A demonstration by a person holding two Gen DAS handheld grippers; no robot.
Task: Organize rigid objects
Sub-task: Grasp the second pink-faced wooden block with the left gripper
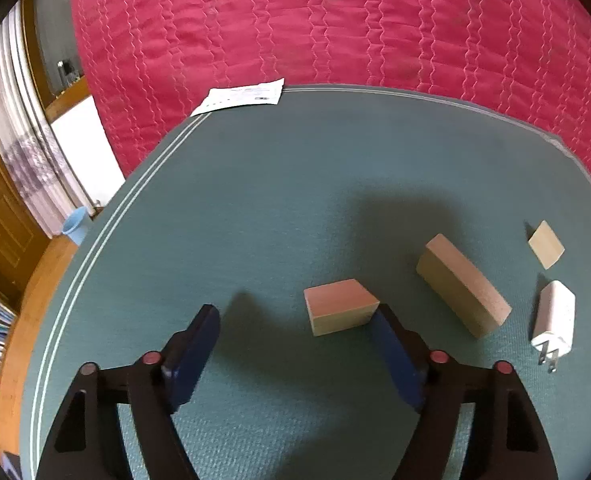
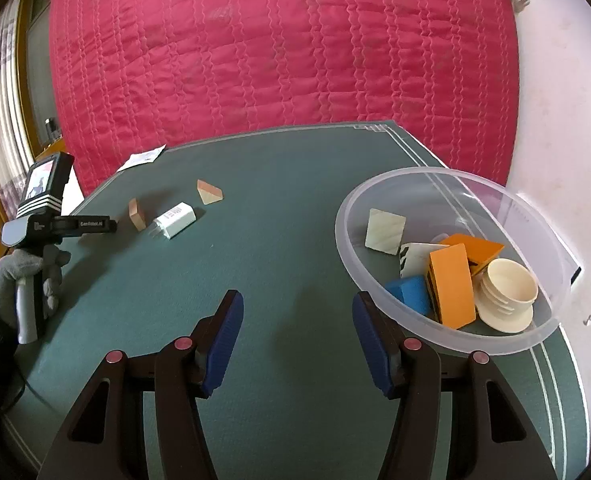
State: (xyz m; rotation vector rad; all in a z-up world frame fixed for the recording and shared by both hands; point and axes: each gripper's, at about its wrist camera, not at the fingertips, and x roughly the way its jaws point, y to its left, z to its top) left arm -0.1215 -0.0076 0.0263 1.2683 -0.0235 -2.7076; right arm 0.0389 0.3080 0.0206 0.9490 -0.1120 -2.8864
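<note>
Behind everything, a red quilted bedspread (image 1: 335, 20) fills the background of both wrist views. Below it lies the green felt-covered surface (image 1: 255, 200), edged with pale double lines, which carries all the objects. At the right of this surface, in the right wrist view, sits a clear plastic bowl (image 2: 347, 216); inside it are an orange block (image 2: 451, 288), an orange wedge (image 2: 481, 250), a cream round lid (image 2: 509, 284), a pale square block (image 2: 385, 232), a blue block (image 2: 409, 292) and a black-and-white piece (image 2: 413, 256). The right gripper (image 2: 297, 340) hovers over bare felt just left of the bowl, its blue pads moderately apart with nothing between them. The left gripper (image 1: 295, 344), held in a grey-gloved hand (image 2: 23, 276), is open, and no earlier view shows its motion; a small wooden block (image 1: 339, 306) lies just beyond its fingertips, near the right pad but not pressed between the two. To the right of that block lies a long wooden block (image 1: 463, 284), set at an angle. Further right rests a white plug adapter (image 1: 555, 320) with its metal prongs pointing toward the camera, and beyond it a small pale wooden tile (image 1: 546, 244). A white printed paper (image 1: 243, 96) lies at the far edge of the surface, partly overhanging onto the bedspread.
</note>
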